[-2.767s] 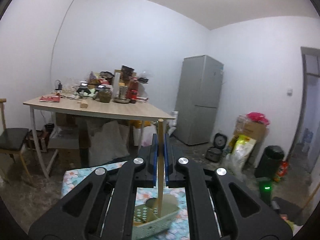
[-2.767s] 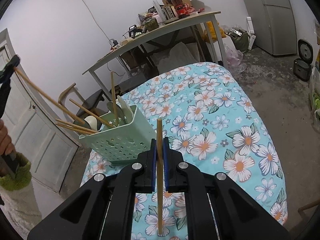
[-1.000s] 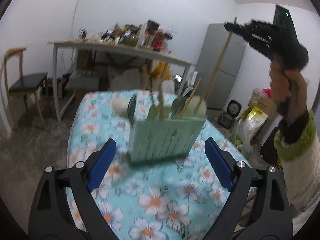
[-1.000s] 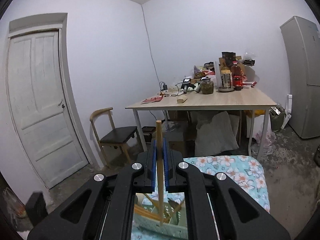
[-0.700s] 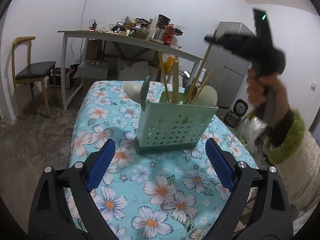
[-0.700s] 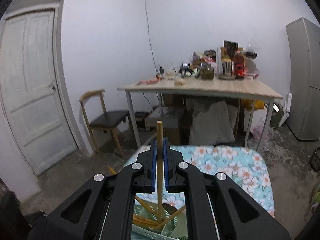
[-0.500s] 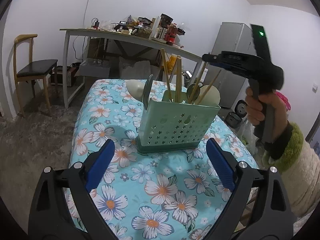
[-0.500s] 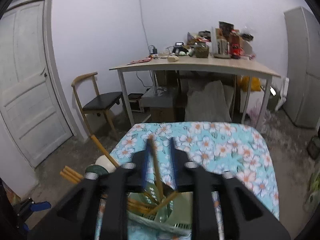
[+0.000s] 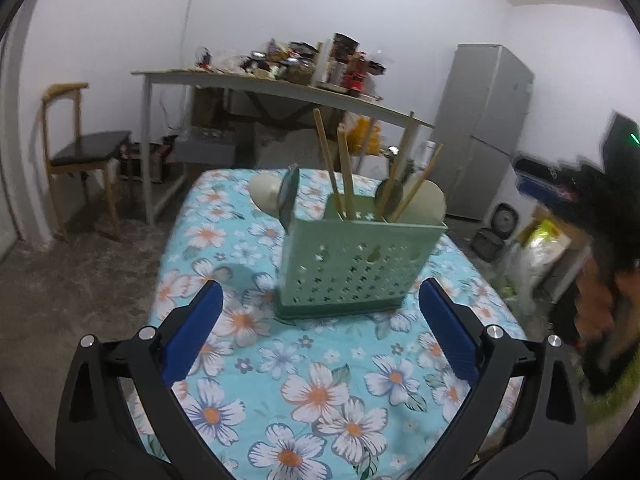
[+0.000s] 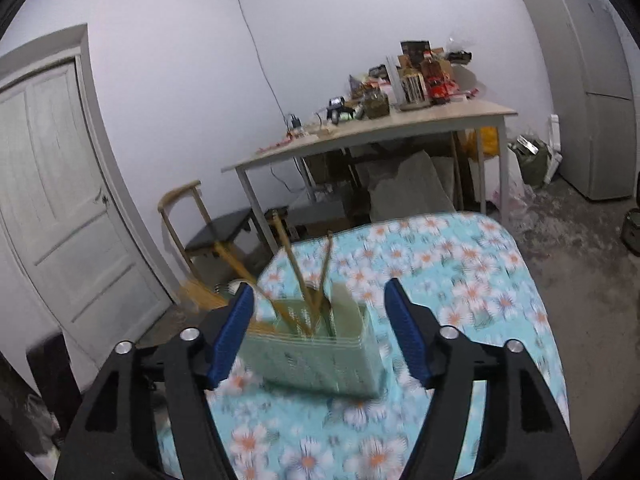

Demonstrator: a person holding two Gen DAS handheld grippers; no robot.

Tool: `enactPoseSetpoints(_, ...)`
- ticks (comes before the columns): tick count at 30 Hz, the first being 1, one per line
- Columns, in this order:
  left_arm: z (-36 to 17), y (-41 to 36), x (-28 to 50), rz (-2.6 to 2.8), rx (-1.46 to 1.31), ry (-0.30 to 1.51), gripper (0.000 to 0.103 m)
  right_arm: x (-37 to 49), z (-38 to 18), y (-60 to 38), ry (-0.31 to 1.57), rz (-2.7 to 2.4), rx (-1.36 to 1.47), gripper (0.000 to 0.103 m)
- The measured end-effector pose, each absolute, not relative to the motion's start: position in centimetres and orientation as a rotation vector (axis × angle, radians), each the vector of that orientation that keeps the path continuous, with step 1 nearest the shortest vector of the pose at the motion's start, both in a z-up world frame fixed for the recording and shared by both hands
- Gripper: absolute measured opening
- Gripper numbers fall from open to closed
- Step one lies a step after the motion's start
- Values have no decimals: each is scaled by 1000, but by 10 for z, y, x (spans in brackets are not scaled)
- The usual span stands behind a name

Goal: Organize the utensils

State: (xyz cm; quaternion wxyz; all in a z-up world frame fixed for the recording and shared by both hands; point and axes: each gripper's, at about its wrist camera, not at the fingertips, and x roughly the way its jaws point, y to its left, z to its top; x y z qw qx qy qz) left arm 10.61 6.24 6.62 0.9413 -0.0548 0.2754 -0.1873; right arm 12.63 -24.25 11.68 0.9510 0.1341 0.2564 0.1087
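A green perforated utensil basket stands on the floral tablecloth. Several wooden chopsticks, a cream spoon and a green spoon stick out of it. My left gripper hangs in front of the basket, its jaws opening with nothing between them. In the right wrist view the blurred basket with its chopsticks sits just beyond my right gripper. That gripper's jaws are opening and the pads press on nothing. The right hand is a blur at the left wrist view's right edge.
Behind the floral table stand a cluttered wooden table, a wooden chair and a grey fridge. A white door is on the left. A rice cooker and bags lie on the floor at the right.
The right gripper let go of its chopstick, which now stands in the basket, opened wide and sank toward the basket. The left gripper stayed open in front of the basket.
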Motion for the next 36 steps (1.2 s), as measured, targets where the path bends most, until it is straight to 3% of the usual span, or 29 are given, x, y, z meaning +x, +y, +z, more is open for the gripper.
enactPoseSetpoints(3,71,50,104,-349,-78,556,95,108,91,-242,589,176,255,78)
enactPoseSetpoints(9,73,25,100,-164,10,583,95,86,50,-240,710,73,208,80)
enactPoseSetpoints(16,71,16,91,-44,56,598,95,67,52,-232,672,-7,100,97)
enactPoseSetpoints(25,57,-1,91,8,147,695,95,51,54,-239,655,-89,78,97)
enactPoseSetpoints(36,60,-3,80,56,110,665,95,41,55,-245,663,-74,91,97)
